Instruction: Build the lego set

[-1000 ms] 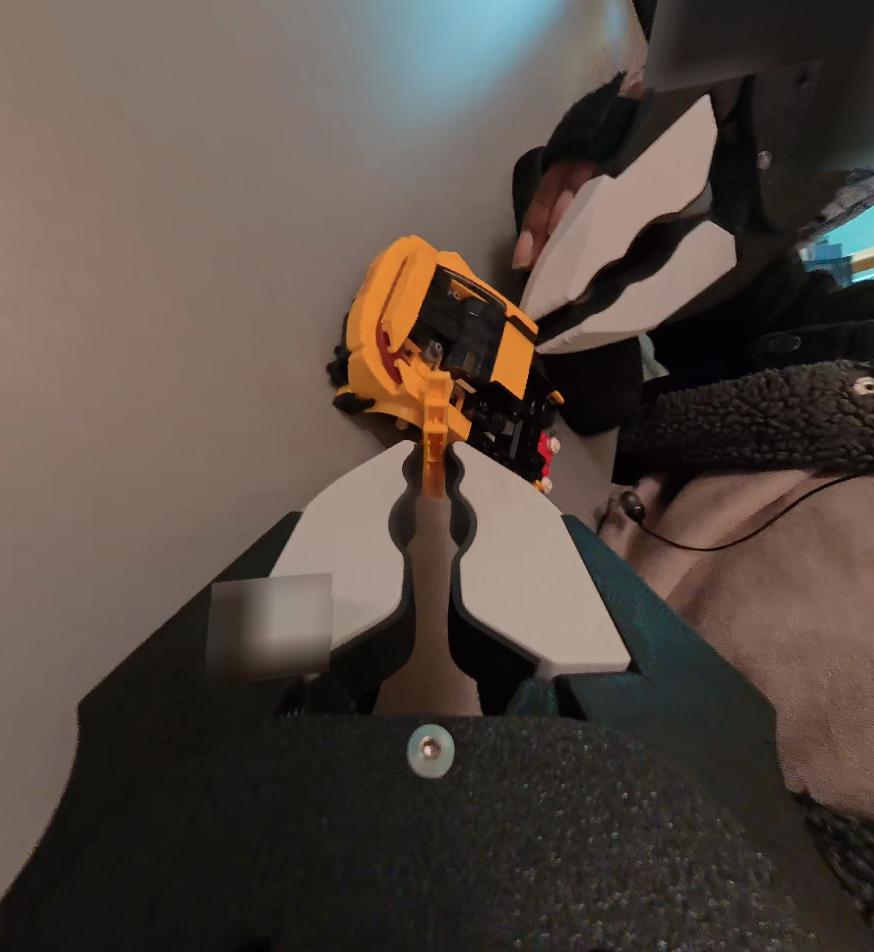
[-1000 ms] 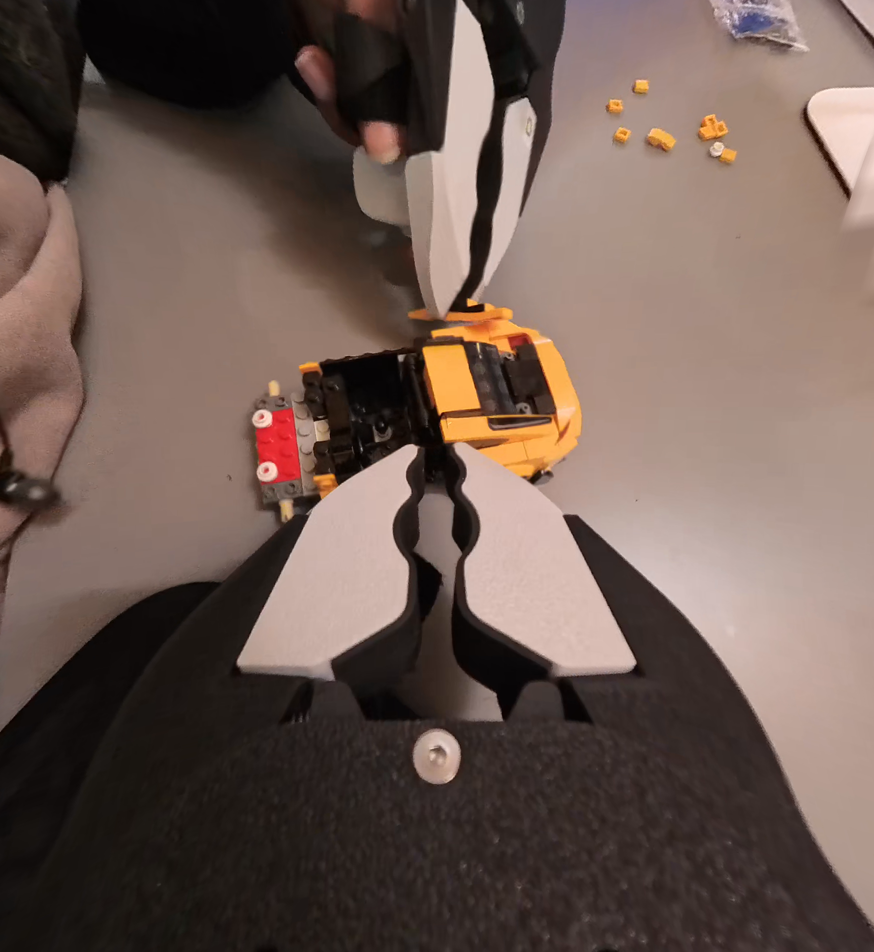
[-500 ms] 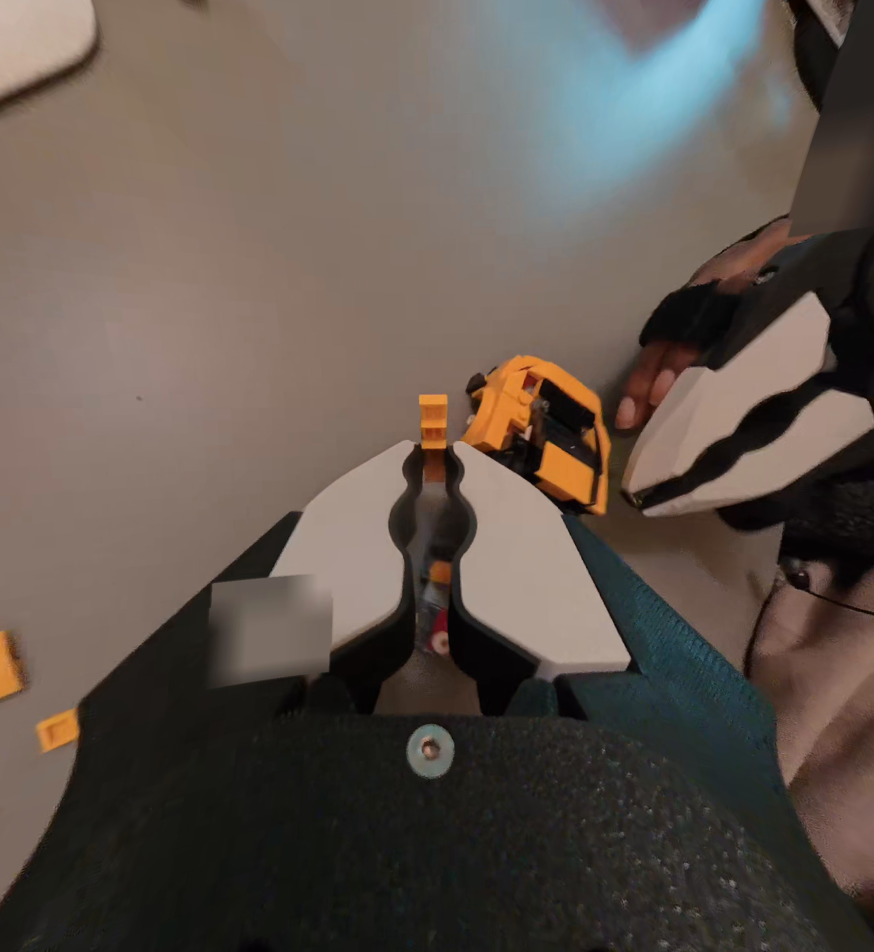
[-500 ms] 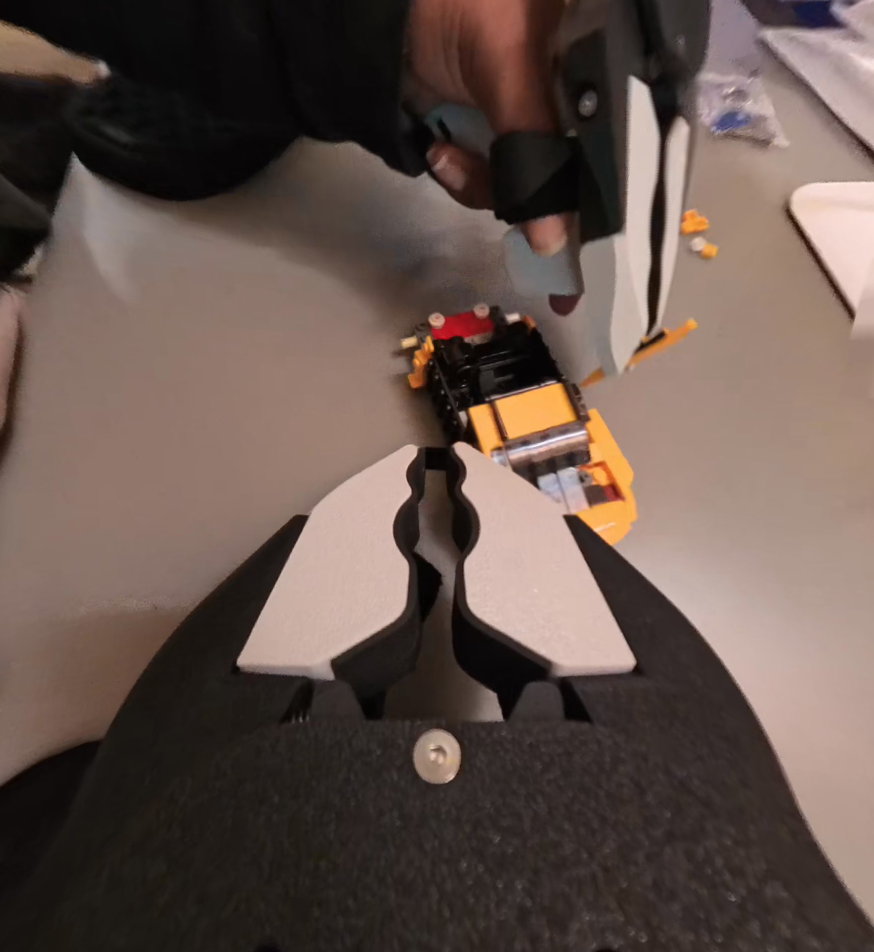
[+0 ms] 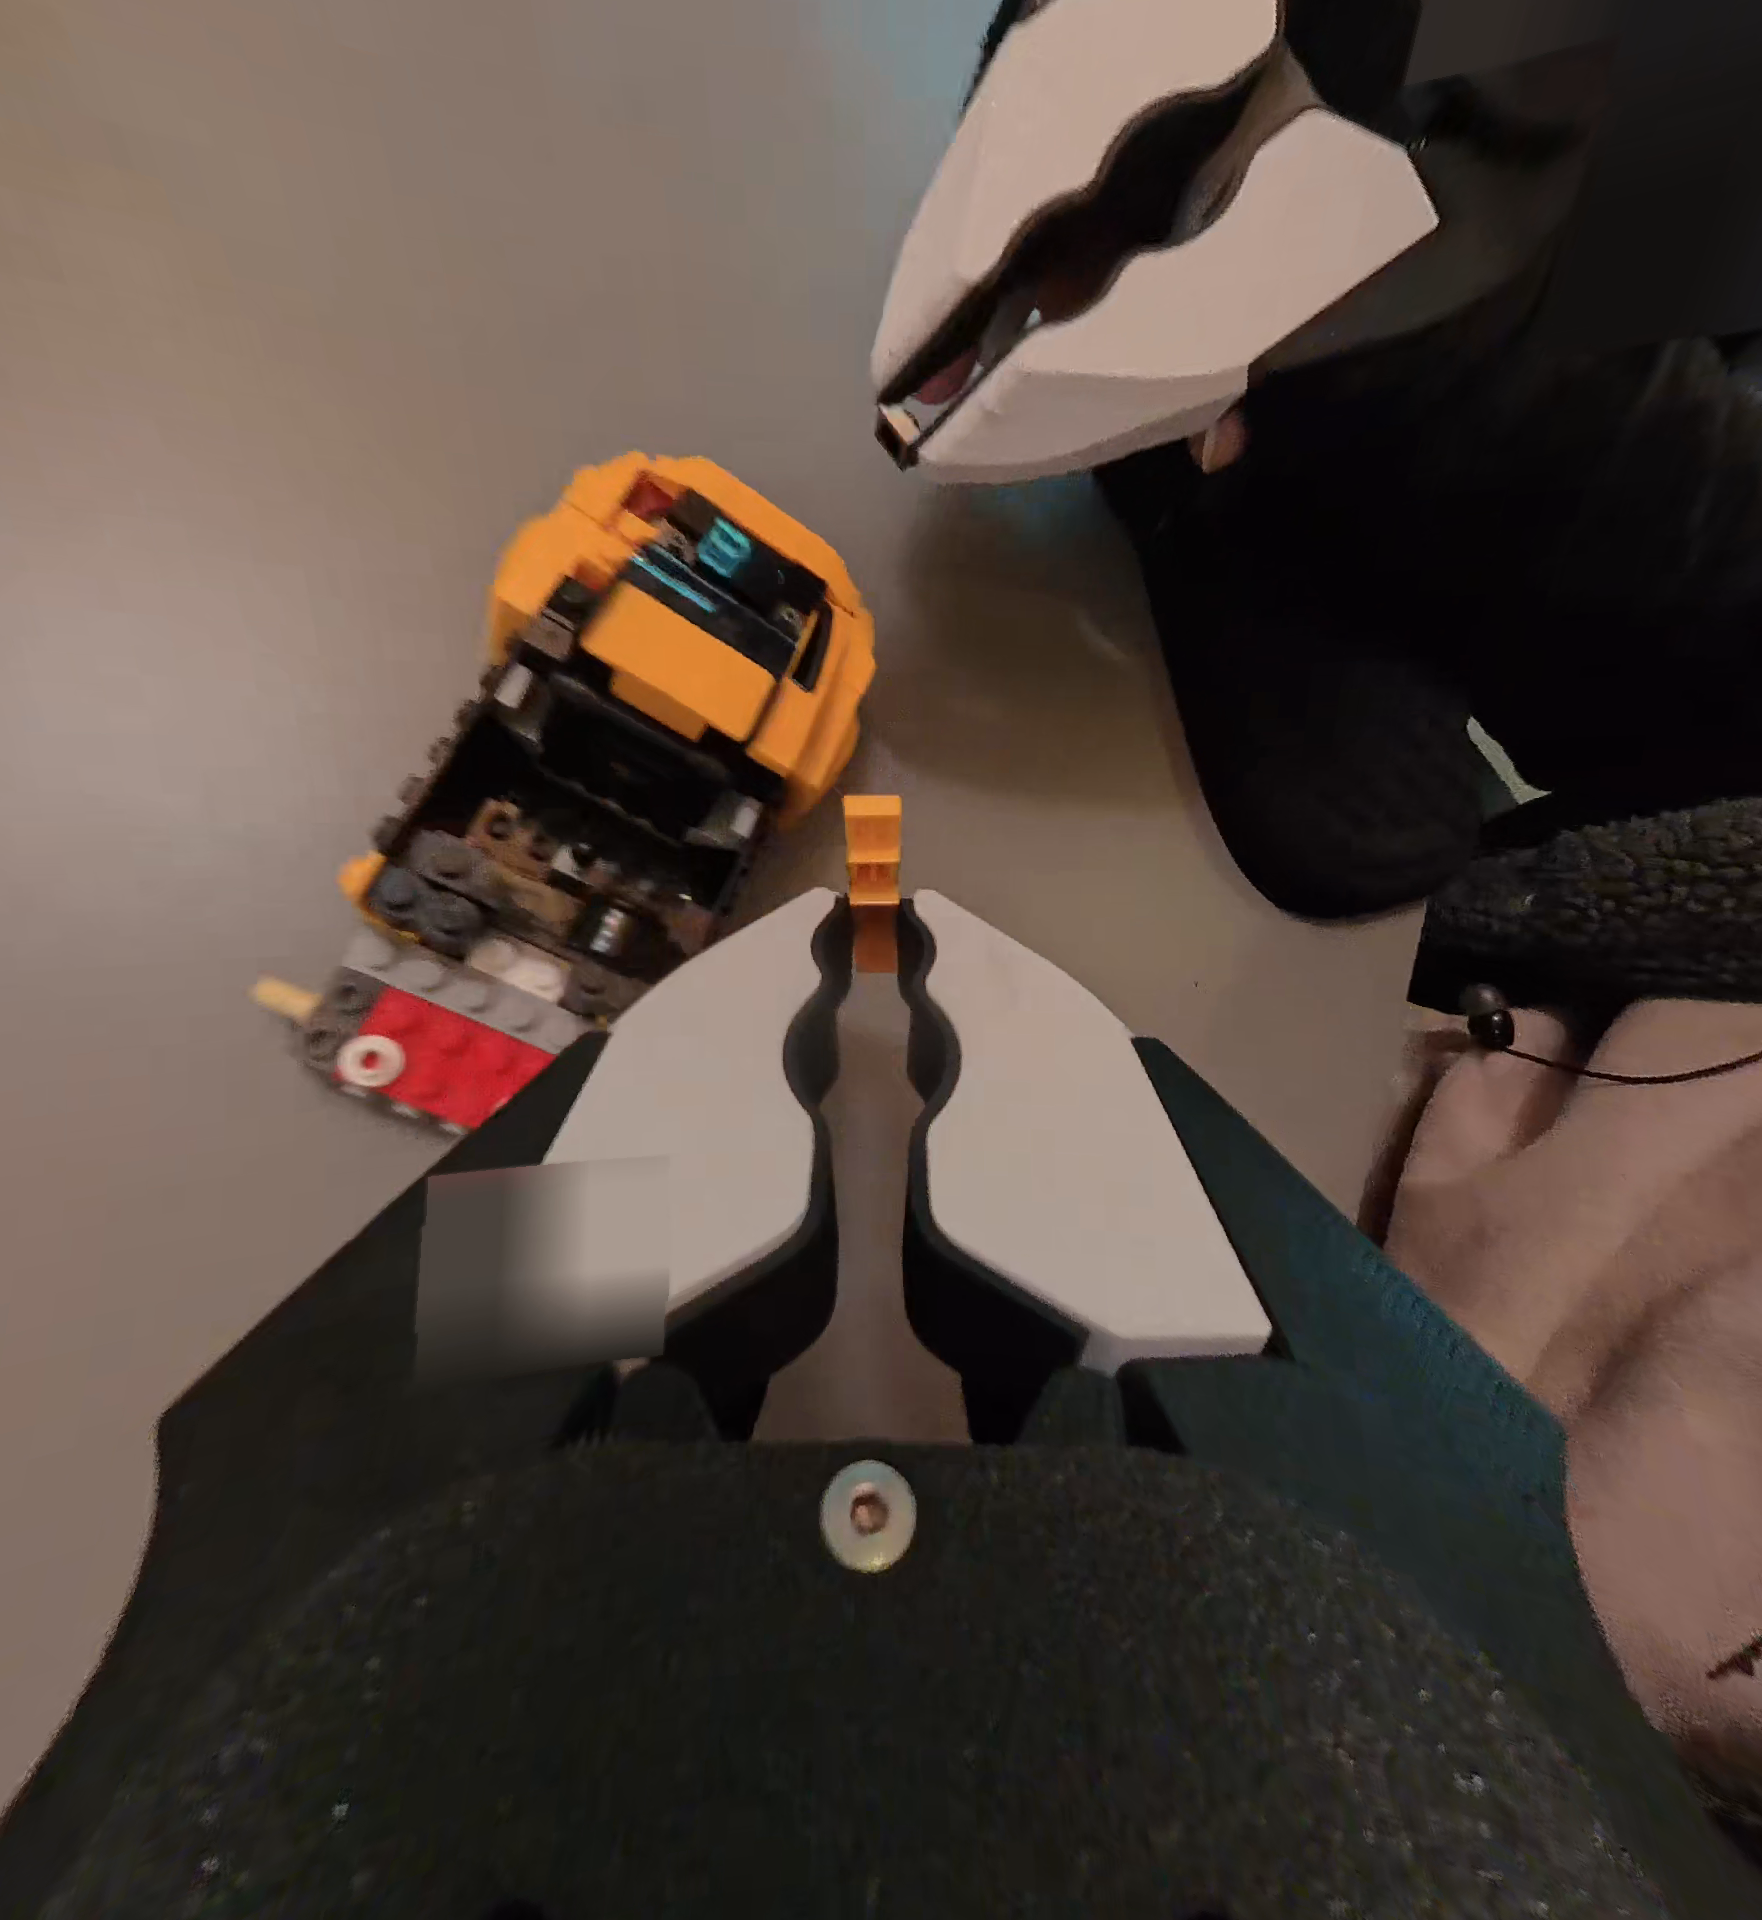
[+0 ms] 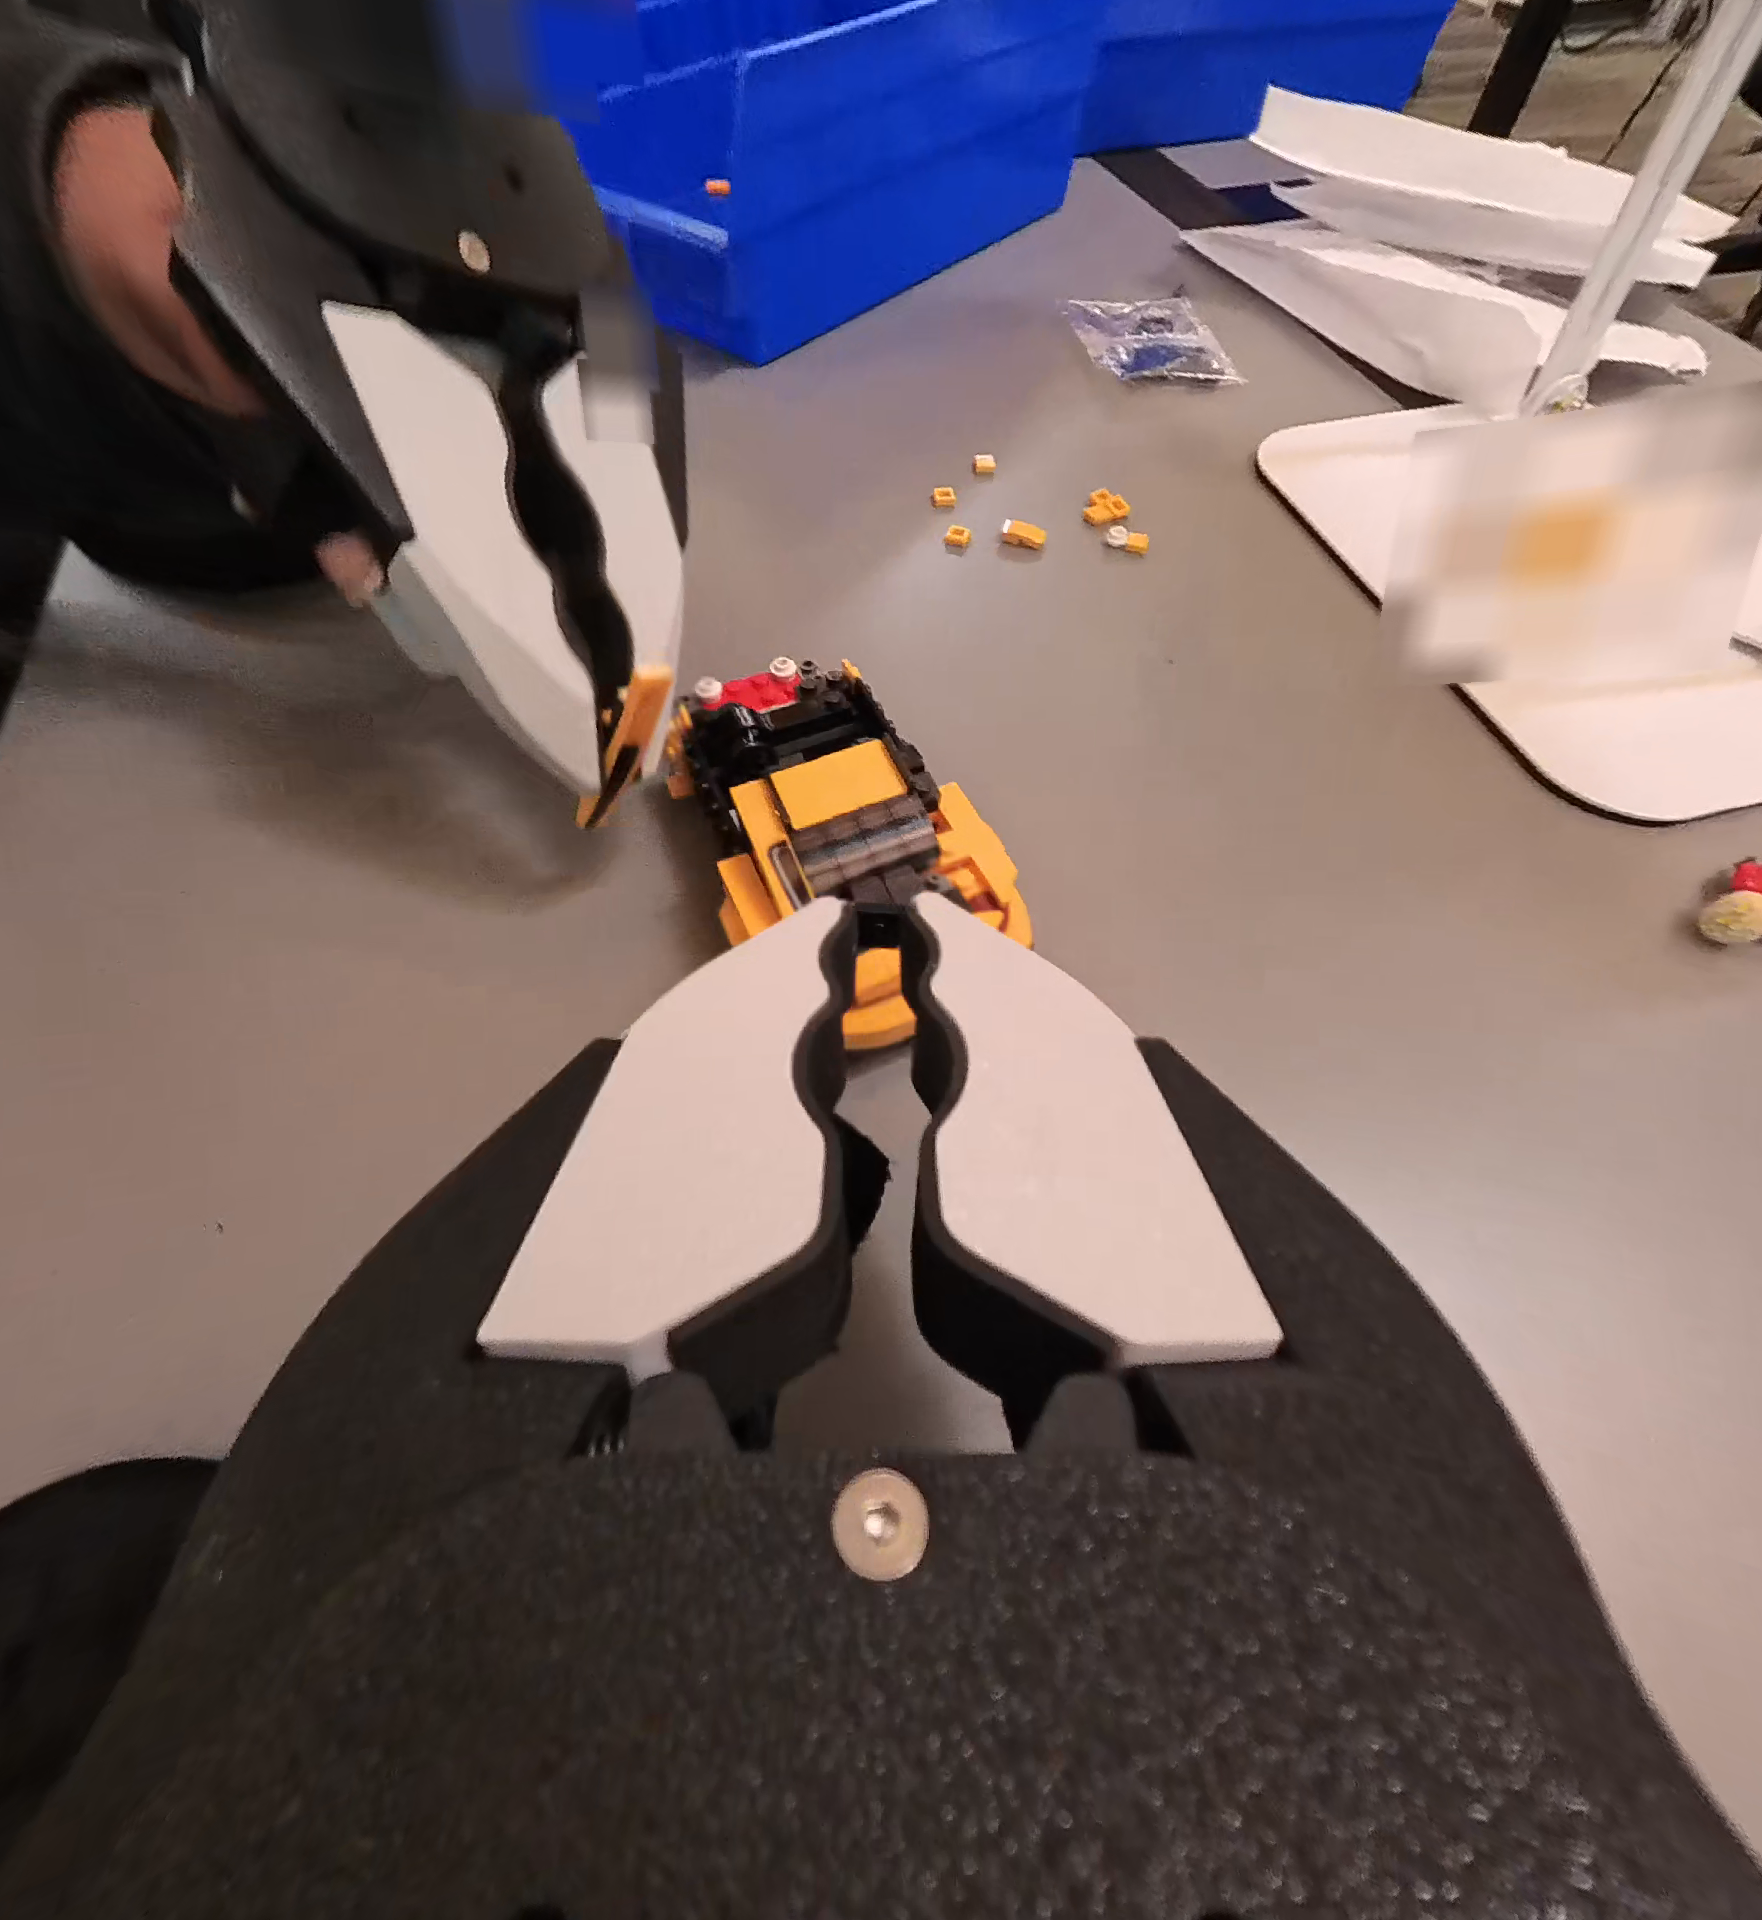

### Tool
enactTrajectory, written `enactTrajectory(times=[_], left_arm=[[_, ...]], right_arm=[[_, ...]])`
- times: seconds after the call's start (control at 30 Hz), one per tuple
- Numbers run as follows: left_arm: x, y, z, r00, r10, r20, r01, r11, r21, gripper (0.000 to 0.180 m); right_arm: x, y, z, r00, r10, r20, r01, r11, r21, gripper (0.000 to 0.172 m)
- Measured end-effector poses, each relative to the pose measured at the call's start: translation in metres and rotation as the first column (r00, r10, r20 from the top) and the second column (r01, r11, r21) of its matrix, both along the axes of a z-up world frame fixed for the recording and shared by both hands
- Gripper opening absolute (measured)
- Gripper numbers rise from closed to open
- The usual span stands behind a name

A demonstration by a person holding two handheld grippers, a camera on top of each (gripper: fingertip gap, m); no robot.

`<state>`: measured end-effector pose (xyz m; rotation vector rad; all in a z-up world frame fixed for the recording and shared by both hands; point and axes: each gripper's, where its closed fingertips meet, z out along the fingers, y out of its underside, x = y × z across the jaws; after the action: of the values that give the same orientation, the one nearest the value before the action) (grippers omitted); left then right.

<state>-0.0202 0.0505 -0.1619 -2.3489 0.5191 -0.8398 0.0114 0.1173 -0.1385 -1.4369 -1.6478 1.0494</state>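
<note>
Resting on the grey tabletop (image 6: 233, 1039), the partly built yellow-and-black brick car (image 5: 628, 769) lies just left of the left gripper (image 5: 872, 902), whose fingertips pinch a small orange brick piece (image 5: 872, 852); the right gripper (image 5: 903, 436) hangs above, nearly closed, any hold unclear.

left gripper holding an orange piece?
Yes: the left gripper's fingertips pinch a narrow orange piece, lifted beside the toy car.

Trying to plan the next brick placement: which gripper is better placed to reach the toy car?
Left, probably: the left gripper pinches an orange piece right beside the toy car, while the right gripper sits farther off.
</note>
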Motion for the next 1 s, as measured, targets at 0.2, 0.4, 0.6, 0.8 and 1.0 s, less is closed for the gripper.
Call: enactTrajectory(times=[0.2, 0.4, 0.6, 0.8, 1.0], left_arm=[[0.012, -0.018, -0.019, 0.999, 0.024, -0.046, -0.024, 1.0, 0.003, 0.008], [0.005, -0.037, -0.029, 0.943, -0.073, -0.325, 0.064, 0.997, -0.037, 0.008], [0.005, -0.046, -0.033, 0.884, -0.216, -0.415, 0.182, 0.976, -0.121, 0.008], [0.006, -0.037, -0.039, 0.894, -0.189, -0.407, 0.186, 0.981, -0.047, 0.012], [0.0, -0.04, -0.032, 0.906, -0.111, -0.407, 0.161, 0.983, 0.091, 0.021]], right_arm=[[0.001, -0.011, 0.008, 0.999, -0.045, -0.022, 0.045, 0.999, 0.015, 0.007], [0.007, -0.036, 0.007, 0.996, -0.093, -0.003, 0.093, 0.995, 0.021, 0.007], [0.009, -0.054, -0.002, 0.996, -0.089, 0.023, 0.088, 0.996, 0.033, 0.007], [0.009, -0.062, -0.001, 0.997, -0.074, 0.017, 0.073, 0.997, 0.032, 0.007], [0.009, -0.064, -0.003, 0.996, -0.087, 0.026, 0.085, 0.994, 0.061, 0.007]])
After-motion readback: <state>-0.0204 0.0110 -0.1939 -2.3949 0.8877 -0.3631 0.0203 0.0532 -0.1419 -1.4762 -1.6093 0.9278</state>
